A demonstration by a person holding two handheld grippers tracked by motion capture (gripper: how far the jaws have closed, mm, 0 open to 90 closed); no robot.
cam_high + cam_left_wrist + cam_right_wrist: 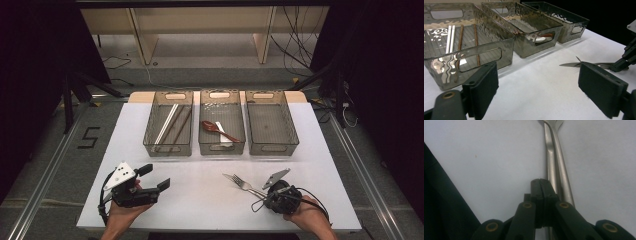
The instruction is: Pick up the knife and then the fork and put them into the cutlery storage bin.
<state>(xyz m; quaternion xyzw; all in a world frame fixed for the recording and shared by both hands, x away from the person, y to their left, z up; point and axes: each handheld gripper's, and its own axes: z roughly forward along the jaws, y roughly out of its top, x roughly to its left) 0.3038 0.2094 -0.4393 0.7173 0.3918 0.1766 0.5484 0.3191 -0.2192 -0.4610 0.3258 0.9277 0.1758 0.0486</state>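
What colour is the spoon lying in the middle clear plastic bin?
Reddish brown. The spoon in the middle clear plastic bin shows best in the high view.

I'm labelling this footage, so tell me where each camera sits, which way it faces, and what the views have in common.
High view: above the person's side, looking forward and down on the white table, three bins and both hands.
Left gripper view: on the left gripper, facing the bins between its open jaws.
Right gripper view: on the right gripper, looking down its shut jaws along the fork.
Shared: all three views show the fork and the table.
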